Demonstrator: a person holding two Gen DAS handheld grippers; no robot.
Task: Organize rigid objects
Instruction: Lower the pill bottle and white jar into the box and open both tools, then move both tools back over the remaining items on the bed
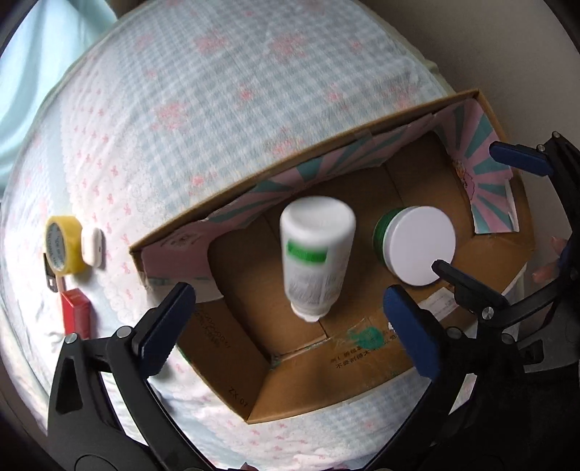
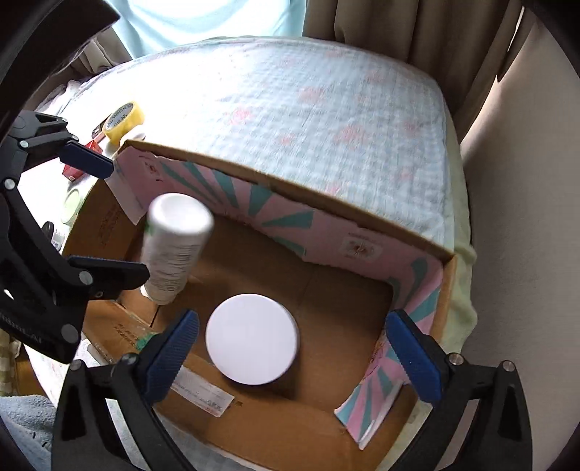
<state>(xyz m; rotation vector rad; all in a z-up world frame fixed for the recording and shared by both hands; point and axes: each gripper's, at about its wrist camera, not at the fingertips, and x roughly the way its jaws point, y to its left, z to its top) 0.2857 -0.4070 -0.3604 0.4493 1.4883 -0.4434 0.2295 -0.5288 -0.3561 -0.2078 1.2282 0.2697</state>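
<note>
Both my grippers, left [image 1: 290, 311] and right [image 2: 293, 344], hang released and empty over the open brown cardboard box [image 1: 366, 395]. The white plastic bottle with a green label [image 1: 315, 253], blurred, sits tilted inside, straight ahead of my left jaws; the white-lidded green jar [image 2: 252, 338] sits between my right ones.

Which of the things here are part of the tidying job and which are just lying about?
Part of the job: cardboard box; white bottle and white-lidded green jar inside it; yellow tape roll, small white case and red box outside it.

Lying about: checked bedspread; curtains.
</note>
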